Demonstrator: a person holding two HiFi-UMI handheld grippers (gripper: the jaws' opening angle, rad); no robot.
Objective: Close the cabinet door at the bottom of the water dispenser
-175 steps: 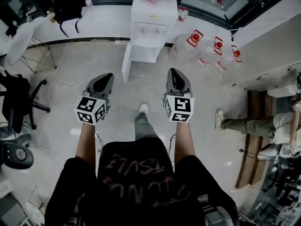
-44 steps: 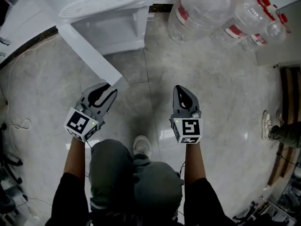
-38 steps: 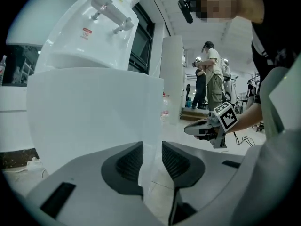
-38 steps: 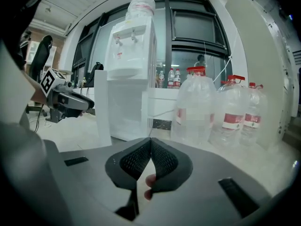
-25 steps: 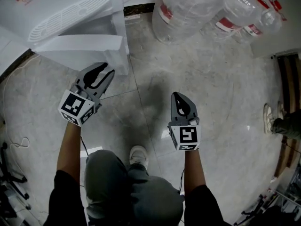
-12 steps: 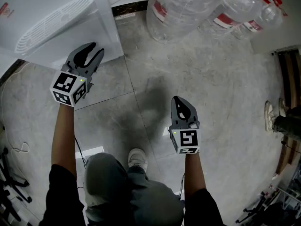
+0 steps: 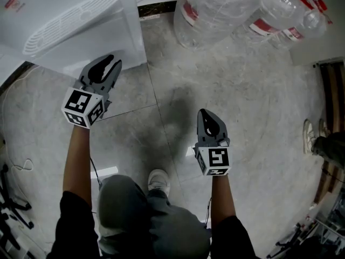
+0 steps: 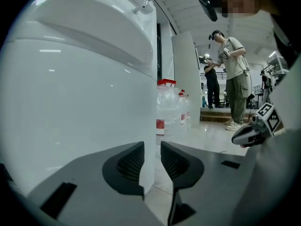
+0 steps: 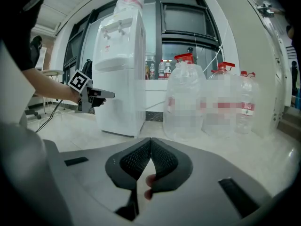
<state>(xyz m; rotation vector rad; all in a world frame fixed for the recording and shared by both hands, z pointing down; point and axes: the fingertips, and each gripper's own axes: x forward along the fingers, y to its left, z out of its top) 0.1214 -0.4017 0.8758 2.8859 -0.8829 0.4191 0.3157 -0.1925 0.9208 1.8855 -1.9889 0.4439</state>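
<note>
The white water dispenser (image 7: 70, 20) stands at the top left of the head view, and its bottom cabinet door (image 7: 94, 47) lies flush with the body. My left gripper (image 7: 111, 63) points at the door's lower right corner, tips close to it. In the left gripper view the door (image 8: 70, 112) fills the left side; the left gripper (image 8: 152, 146) has a narrow gap and its jaws are closing with nothing gripped between them. My right gripper (image 7: 206, 113) hovers over the bare floor, well right of the dispenser (image 9: 120, 69). Its tips meet on nothing (image 9: 151, 140).
Several large clear water bottles (image 7: 215, 9) with red caps stand right of the dispenser, next to a white wall. The wearer's knee and shoe (image 7: 156, 179) are below between the arms. People stand farther back (image 8: 233, 84); a seated person's foot (image 7: 310, 134) shows at the right edge.
The cabinet door, half open a second ago, has swung flush with the dispenser. My left gripper moved up-left with it, then drew slightly back. The right gripper stayed put.
</note>
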